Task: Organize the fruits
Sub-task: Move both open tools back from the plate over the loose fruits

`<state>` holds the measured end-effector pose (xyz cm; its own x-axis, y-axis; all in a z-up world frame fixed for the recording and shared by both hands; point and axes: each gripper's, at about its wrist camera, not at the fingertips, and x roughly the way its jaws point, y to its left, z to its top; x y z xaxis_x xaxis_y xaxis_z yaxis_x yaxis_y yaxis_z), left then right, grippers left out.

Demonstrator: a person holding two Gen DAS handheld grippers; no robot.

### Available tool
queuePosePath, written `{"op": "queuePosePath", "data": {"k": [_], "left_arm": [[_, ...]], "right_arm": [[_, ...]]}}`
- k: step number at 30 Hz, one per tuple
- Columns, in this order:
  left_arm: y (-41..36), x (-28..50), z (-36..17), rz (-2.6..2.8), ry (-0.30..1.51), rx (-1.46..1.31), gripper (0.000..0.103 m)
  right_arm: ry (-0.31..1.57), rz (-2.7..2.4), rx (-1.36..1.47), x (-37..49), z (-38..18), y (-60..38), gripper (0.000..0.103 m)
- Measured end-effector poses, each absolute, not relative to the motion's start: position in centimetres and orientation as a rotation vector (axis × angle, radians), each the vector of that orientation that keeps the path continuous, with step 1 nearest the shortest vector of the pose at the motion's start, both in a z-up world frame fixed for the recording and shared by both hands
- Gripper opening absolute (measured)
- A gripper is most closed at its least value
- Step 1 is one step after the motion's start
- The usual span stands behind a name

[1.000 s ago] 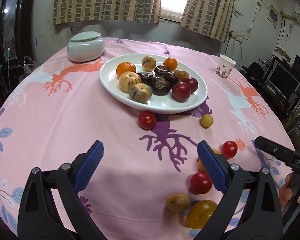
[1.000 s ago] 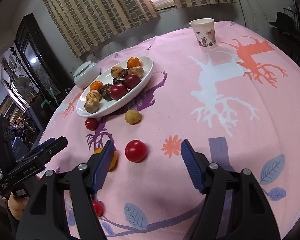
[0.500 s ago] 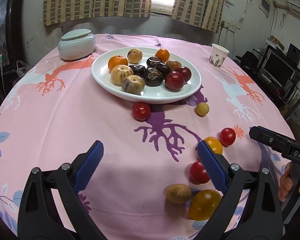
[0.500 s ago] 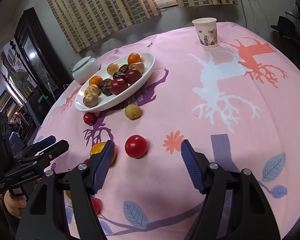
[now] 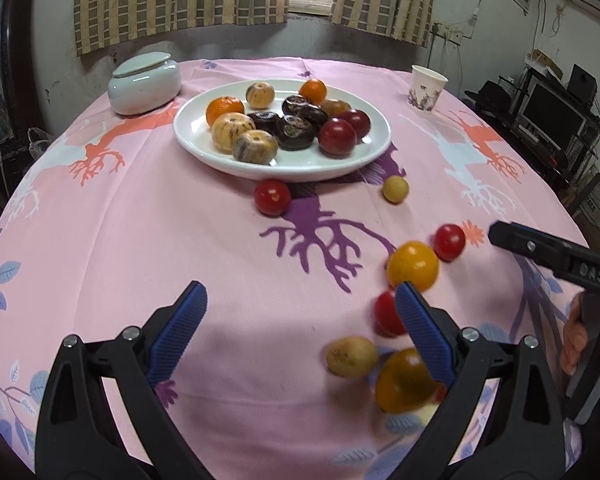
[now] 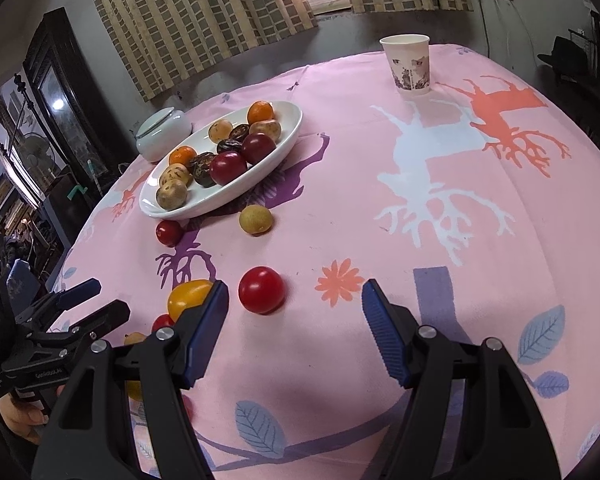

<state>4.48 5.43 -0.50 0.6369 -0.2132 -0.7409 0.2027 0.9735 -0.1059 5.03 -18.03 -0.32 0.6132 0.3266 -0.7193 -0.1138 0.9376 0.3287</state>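
Both pairs of jaws stand released with nothing between their blue pads: the left gripper point(image 5: 300, 332) hangs above bare cloth and the right gripper point(image 6: 294, 326) above a red tomato point(image 6: 261, 289), clear of it.

Taking the white plate point(image 5: 300, 164) as the landmark, the round table point(image 5: 140, 240), covered in a pink cloth printed with trees and leaves, spreads out on every side of it. Beyond the plate to its left, in the left wrist view, sits a pale green lidded jar point(image 5: 145, 82), and well off to the plate's right a paper cup point(image 5: 427, 87) stands upright.

On the plate lie 2 oranges, 2 dark red plums, some dark brown fruits and several tan striped ones, bunched together.

Loose fruit lies on the cloth on the near side of the plate. Just beside its near rim are a red cherry tomato point(image 5: 272, 197) and a small yellow-tan fruit point(image 5: 395, 189). Further from the plate, toward the grippers, come a yellow-orange tomato point(image 5: 413, 266) with the red tomato just beside it, then another red one point(image 5: 385, 312) partly hidden by the left gripper's right finger, a tan fruit point(image 5: 351, 356) and a large amber tomato point(image 5: 404, 380), which is blurred.
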Motion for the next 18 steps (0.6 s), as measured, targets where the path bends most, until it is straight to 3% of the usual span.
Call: {"op": "queuePosePath", "data": {"k": [18], "left_arm": [[3.2,0.0,-1.9,-0.360,0.902,0.053,0.095]], "right_arm": [[0.877,0.253,0.262,4.9,-0.3,-18.0,0.070]]}}
